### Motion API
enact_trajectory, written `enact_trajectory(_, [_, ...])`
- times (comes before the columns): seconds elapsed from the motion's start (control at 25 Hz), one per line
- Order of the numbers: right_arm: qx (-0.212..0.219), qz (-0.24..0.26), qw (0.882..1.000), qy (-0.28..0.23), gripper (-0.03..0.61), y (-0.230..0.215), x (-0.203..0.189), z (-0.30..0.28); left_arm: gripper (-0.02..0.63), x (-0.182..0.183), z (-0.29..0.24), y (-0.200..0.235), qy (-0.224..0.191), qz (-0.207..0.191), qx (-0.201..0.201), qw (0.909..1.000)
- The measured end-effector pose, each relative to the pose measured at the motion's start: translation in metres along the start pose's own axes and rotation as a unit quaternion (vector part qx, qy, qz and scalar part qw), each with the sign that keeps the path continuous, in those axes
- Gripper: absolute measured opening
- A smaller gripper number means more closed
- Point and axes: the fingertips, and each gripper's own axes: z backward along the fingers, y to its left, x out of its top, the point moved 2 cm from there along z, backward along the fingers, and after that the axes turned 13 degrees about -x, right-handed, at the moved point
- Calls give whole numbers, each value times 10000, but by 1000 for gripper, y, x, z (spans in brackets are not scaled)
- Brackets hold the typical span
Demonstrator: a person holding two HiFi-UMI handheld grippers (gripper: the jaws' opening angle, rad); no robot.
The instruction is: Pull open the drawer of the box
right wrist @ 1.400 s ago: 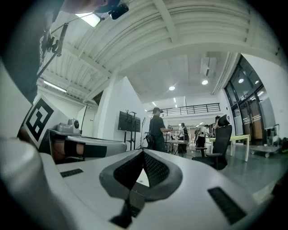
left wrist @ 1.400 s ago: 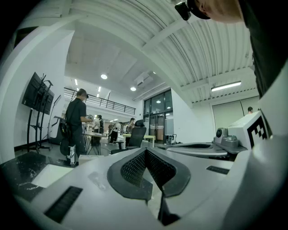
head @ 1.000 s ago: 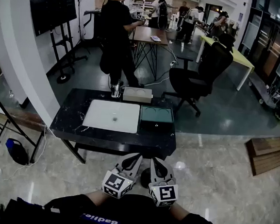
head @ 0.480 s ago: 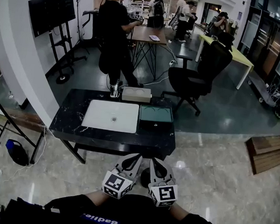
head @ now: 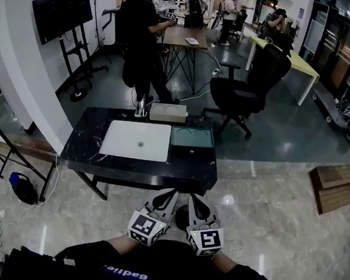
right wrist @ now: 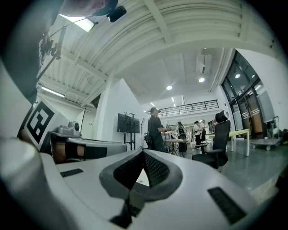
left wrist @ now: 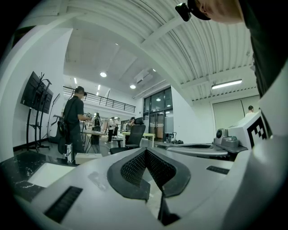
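The box [head: 193, 138] is dark with a teal top and stands on the black table [head: 130, 166], right of a white mat [head: 136, 140]. Its front face is dark and I cannot make out the drawer's handle. Both grippers are held close to my body, well short of the table's near edge. My left gripper [head: 171, 194] and right gripper [head: 192, 198] point toward the table side by side. In the left gripper view the left gripper [left wrist: 145, 151] has its jaws together on nothing. In the right gripper view the right gripper [right wrist: 143, 152] is shut and empty too.
A pale grey box [head: 168, 112] sits at the table's back edge. Behind the table stand a black office chair [head: 247, 82], a person [head: 141, 36] and a screen on a stand [head: 67, 14]. Wooden planks [head: 335, 190] lie on the floor at right.
The head view has shifted slightly, so the table sits a little higher in the picture. People in the background have moved. Both grippers keep their pose.
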Motion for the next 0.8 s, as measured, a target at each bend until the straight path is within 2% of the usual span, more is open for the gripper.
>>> enact_trajectory(0.8, [466,-148,9988,56,0,-86,-14,14,-12,-9,-68,-47,102,-45,580,9983])
